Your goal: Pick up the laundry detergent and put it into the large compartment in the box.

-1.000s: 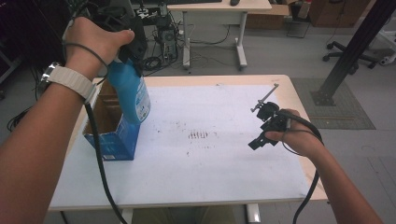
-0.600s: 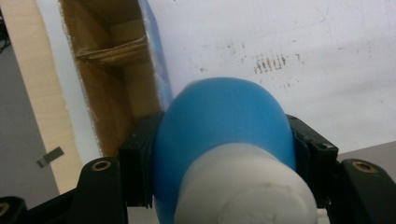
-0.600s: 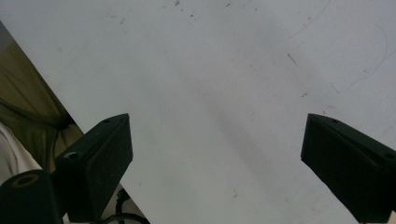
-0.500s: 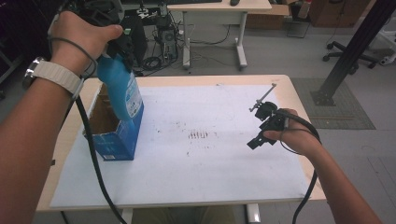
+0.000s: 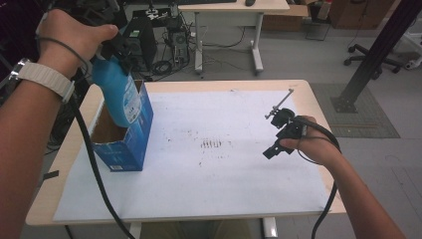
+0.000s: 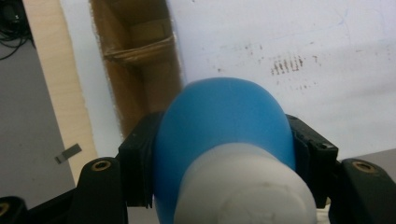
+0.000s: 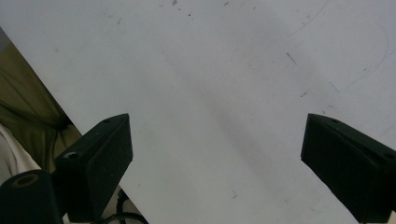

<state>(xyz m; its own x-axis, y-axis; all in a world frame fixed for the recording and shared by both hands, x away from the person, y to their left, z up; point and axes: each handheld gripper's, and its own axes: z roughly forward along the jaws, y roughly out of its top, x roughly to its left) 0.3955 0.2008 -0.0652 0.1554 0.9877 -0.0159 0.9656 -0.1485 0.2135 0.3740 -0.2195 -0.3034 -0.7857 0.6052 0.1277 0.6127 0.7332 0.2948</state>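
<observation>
A blue bottle [image 5: 118, 99] with a white cap [image 6: 243, 186] hangs tilted over an open blue cardboard box [image 5: 127, 149] at the table's left. The bottle's lower end dips into the box's opening. My left gripper [image 5: 113, 52] is shut on the bottle's upper part, and in the left gripper view [image 6: 219, 149] both jaws press on its blue shoulder. Below it lies the box's brown inside [image 6: 137, 60]. My right gripper [image 5: 276, 137] is held low over the white sheet at the table's right. Its jaws stand wide open with nothing between them in the right gripper view [image 7: 215, 135].
A large white sheet [image 5: 209, 184] with dark smudges [image 5: 213, 144] in its middle covers the wooden table [image 5: 306, 94]. Beyond the far edge stand a desk [image 5: 234, 7], computer gear and cables [image 5: 169, 35]. A black post [image 5: 370, 55] rises at the right.
My left hand has carried the blue bottle to the left, from the box's right wall to above its opening. The right hand has stayed put.
</observation>
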